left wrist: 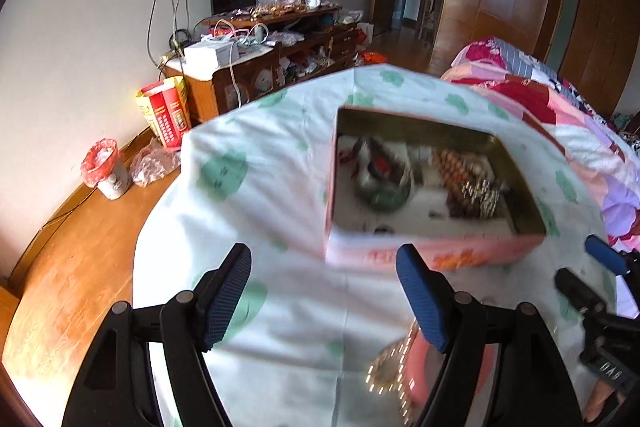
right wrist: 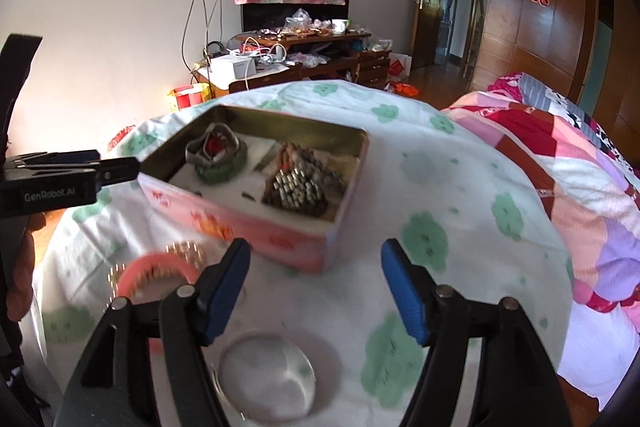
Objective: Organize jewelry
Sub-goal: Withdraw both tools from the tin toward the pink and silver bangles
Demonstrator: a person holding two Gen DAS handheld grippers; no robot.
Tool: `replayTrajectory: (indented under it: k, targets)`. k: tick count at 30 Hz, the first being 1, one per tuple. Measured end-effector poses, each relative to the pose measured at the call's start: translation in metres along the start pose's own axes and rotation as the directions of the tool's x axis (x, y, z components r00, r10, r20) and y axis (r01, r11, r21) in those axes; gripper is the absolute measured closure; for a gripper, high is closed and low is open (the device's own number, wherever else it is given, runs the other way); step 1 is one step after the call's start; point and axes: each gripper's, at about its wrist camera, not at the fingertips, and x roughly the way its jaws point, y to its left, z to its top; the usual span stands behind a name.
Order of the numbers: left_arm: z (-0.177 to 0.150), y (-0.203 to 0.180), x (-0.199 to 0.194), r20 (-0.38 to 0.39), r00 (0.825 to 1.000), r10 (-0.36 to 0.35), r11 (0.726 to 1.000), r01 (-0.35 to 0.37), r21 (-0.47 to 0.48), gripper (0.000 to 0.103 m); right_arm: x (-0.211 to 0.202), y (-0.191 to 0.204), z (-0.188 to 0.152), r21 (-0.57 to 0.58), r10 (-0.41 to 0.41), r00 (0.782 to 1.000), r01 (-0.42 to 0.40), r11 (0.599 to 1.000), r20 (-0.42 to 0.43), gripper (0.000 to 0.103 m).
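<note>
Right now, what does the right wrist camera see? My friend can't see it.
An open pink tin of jewelry sits on a flowered cloth. The open, empty right gripper points toward it, with a pink bangle lying left.

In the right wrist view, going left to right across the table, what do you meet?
Left gripper → pink bangle lying on a gold chain → clear round lid → open pink tin → patchwork quilt.
</note>
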Motion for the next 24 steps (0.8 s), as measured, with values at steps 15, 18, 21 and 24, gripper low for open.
replayTrajectory:
  k: [15, 18, 21, 24]
  targets:
    - [-0.051, -0.011, -0.012, -0.057, 0.998, -0.014, 0.999, 0.016, 0.029, 0.028, -0.025, -0.023, -0.051, 0.064, -0.051, 0.998, 0.053, 0.997, -0.039, 0.027]
    - [-0.052, -0.016, -0.012, -0.052, 0.999, -0.013, 0.999, 0.015, 0.042, 0.028, -0.024, -0.02, -0.054, 0.053, -0.048, 0.998, 0.05, 0.997, -0.042, 0.027]
    - [-0.054, -0.018, -0.007, -0.065, 0.998, -0.01, 0.999, 0.013, 0.044, 0.028, -0.022, -0.015, -0.055, 0.04, -0.041, 0.998, 0.042, 0.998, -0.041, 0.027]
    - [-0.055, -0.02, -0.006, -0.056, 0.998, -0.013, 0.999, 0.016, 0.049, 0.028, -0.019, -0.012, -0.058, 0.033, -0.034, 0.998, 0.035, 0.999, -0.05, 0.027]
